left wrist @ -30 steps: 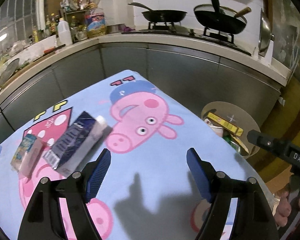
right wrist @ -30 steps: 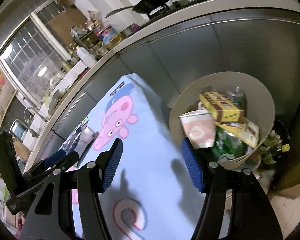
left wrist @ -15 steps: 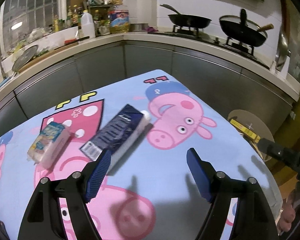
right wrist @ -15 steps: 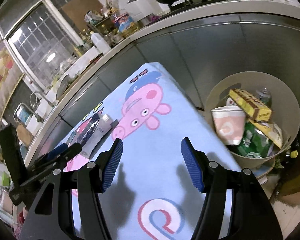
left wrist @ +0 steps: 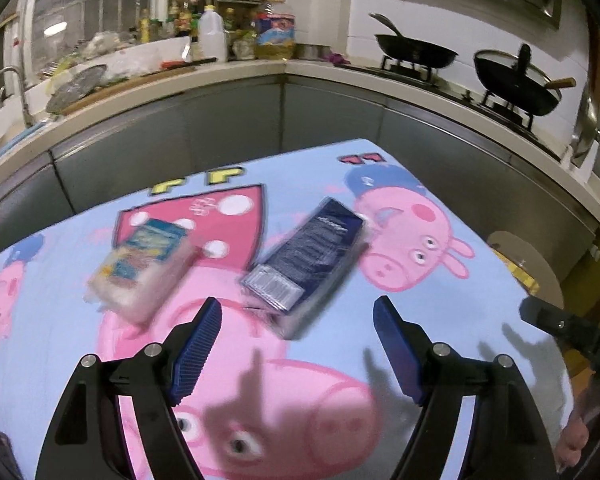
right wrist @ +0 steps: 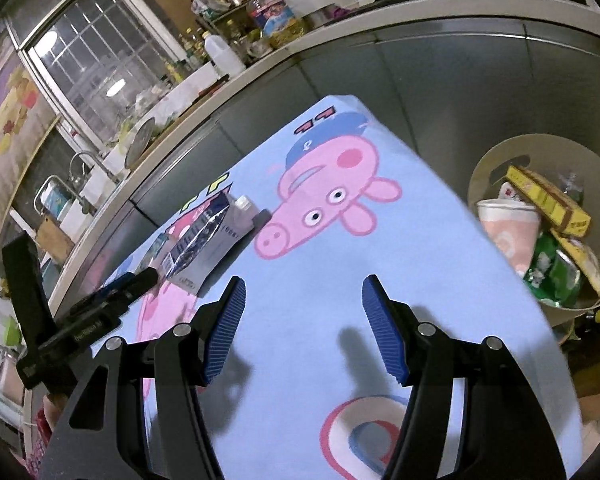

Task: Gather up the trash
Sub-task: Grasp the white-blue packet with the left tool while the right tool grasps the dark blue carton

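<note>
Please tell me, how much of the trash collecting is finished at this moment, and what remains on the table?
Partly done: the bin beside the table already holds a paper cup, a yellow box and green packaging. Nothing is in hand: the left claw and the right claw are both open and empty. Left on the tablecloth are a dark blue carton and a small packet.

Home kitchen: woks (left wrist: pixel 516 84) on gas stove (left wrist: pixel 452 80), sink tap (left wrist: pixel 14 92), bottles (left wrist: pixel 212 36) on counter (left wrist: pixel 340 70), steel cabinets (left wrist: pixel 236 120), cartoon tablecloth (right wrist: pixel 340 264).
</note>
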Demonstrator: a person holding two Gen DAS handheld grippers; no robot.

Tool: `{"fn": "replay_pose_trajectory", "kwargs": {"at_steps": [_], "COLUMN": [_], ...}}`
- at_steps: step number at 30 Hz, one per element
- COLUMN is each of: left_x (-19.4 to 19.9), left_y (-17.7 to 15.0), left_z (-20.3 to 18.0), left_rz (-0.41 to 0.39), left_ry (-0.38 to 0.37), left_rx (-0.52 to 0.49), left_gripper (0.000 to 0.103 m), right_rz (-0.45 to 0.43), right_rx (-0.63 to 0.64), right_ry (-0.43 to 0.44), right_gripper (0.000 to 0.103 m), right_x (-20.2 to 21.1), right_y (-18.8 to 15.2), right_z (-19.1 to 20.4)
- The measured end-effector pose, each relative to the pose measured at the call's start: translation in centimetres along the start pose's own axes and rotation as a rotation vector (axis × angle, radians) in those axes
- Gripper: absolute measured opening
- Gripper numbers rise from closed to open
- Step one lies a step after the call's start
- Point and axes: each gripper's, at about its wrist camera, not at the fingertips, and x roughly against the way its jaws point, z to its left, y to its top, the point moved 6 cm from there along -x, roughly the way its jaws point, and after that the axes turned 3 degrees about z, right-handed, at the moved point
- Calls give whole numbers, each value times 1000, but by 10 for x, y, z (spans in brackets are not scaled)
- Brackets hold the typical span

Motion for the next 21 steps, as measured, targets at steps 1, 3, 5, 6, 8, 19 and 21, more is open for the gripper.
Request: {"fn": "replay_pose_trajectory", "kwargs": {"at_steps": [1, 3, 5, 6, 8, 19, 21], "left_x": [4, 9, 7, 4, -6, -73, -80], "left_y": [3, 9, 15, 18, 20, 14, 15], "left_z": [13, 42, 75, 90, 112, 132, 128], "left_rz": [-16, -37, -33, -18, 13, 126, 132], "left_ry": [22, 67, 120, 133, 138, 129, 131], "left_rx": [8, 34, 72, 88, 107, 103, 97], "left_gripper": [78, 79, 83, 85, 88, 95, 94], "right_rz": [5, 25, 43, 52, 65, 191, 210], "right_rx": [2, 7, 3, -2, -11, -124, -148], "right_ry": [1, 9, 28, 41, 64, 214, 208], "right_gripper": [61, 61, 61, 61, 61, 68, 68], "right_x": [-2, -9, -16, -20, -28, -111, -128], "right_y": [-1, -3, -3, -2, 0, 36, 42], "right_z": [1, 5, 8, 10, 15, 56, 61]}}
